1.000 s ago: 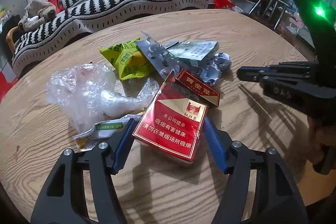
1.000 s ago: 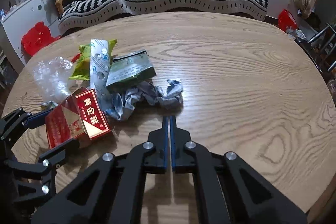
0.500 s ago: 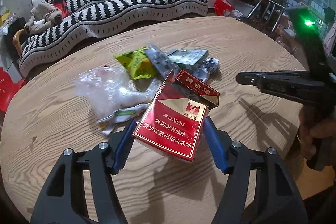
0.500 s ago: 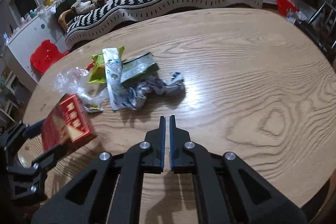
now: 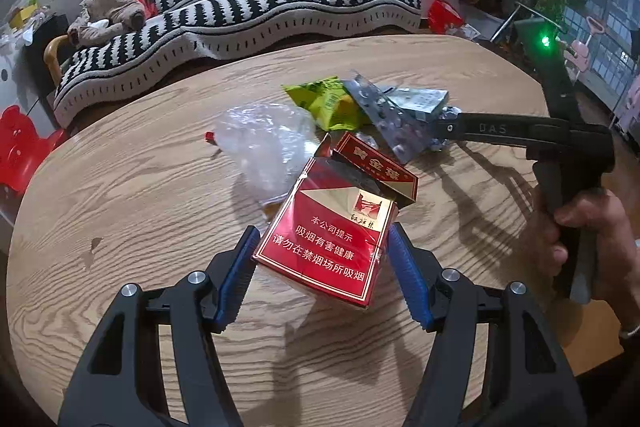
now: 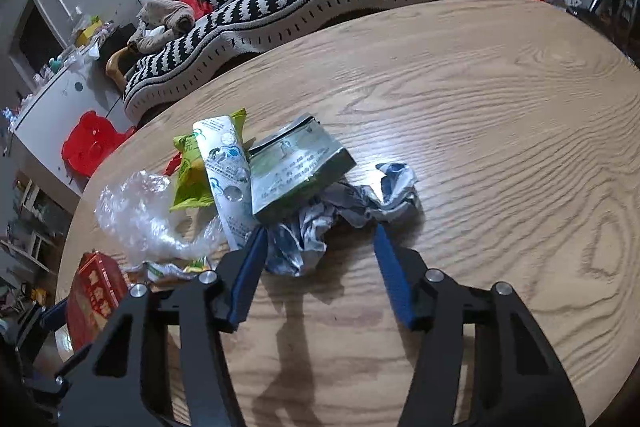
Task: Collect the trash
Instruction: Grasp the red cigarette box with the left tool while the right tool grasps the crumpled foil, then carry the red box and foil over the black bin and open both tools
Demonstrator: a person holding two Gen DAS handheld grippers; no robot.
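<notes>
The wooden bench [image 6: 500, 99] carried a heap of litter. The left tool [image 5: 322, 259] was clamped on a red cigarette pack [image 5: 332, 231], its blue pads pressing the pack's two sides, lid flap open. The right tool [image 6: 320, 267] had just been opening; its jaws stood apart, straddling the near edge of a crumpled foil wrapper [image 6: 320, 223] without pressing it. Just beyond lay a green pouch [image 6: 296, 171], a blister strip [image 6: 228, 179] and a clear plastic bag [image 6: 140, 219].
</notes>
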